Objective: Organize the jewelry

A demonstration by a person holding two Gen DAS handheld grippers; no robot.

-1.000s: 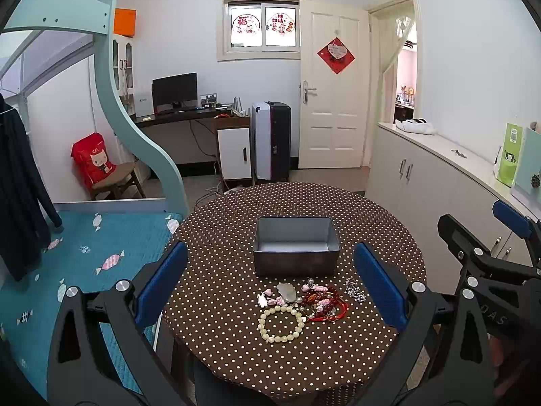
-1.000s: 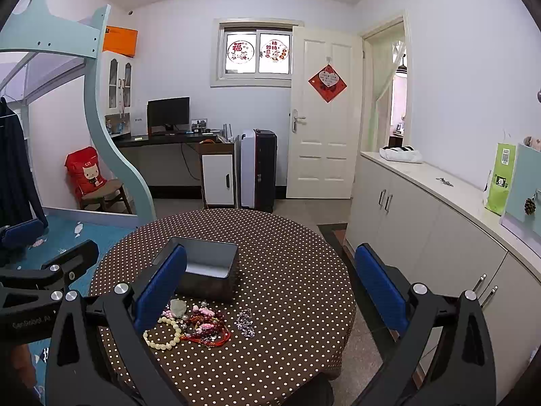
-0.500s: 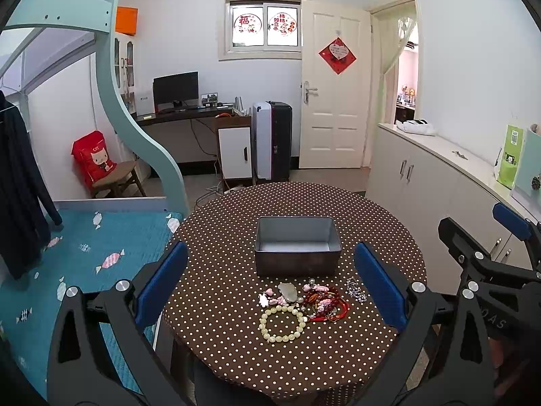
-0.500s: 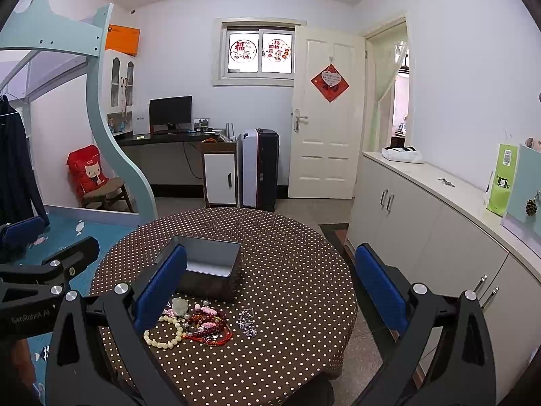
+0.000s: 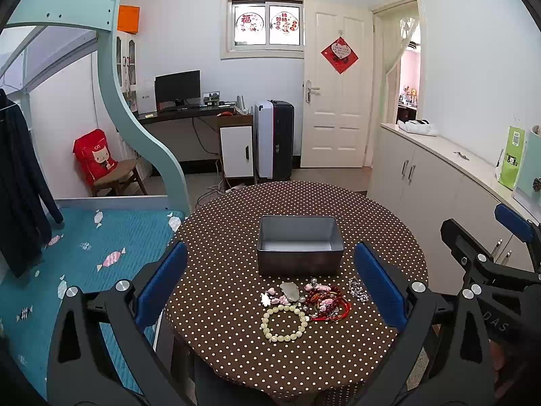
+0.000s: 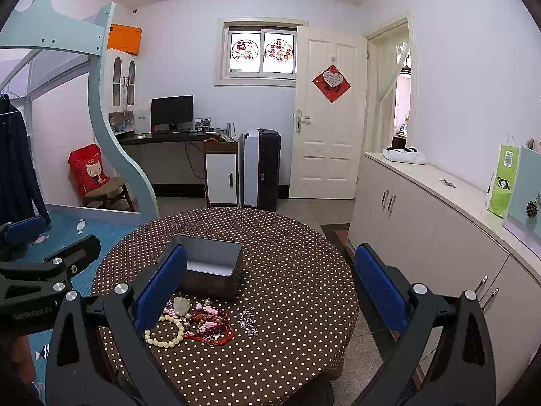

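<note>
Left gripper: the left gripper hangs above the near edge of the table with its two blue-padded fingers spread wide and nothing between them; it also shows at 9 o'clock in the right wrist view.
Right gripper: the right gripper has its jaws wide apart too, holding nothing, over the table's right side; part of it shows at 3 o'clock in the left wrist view.
Table: one round table under a brown cloth with white dots.
Tin: one grey rectangular metal tin, open on top, nothing visible inside, standing near the middle of the table; seen again in the right wrist view, partly behind a blue pad.
Jewelry heap: one small cluster on the cloth at the tin's 6 o'clock side, close to it but apart.
Pale bead bracelet: one, a cream ring of beads lying flat at the near edge of the heap.
Red tangle: red cord and dark red beads in a knot just right of the pale bracelet, touching it; the count of strands cannot be told.
Pink pieces: several small pink charms among the heap, number unclear.
Grey-green pendant: one pale stone piece at the heap's 12 o'clock edge.
Clear bead strand: one small glittery strand at the heap's 3 o'clock, slightly apart.
</note>
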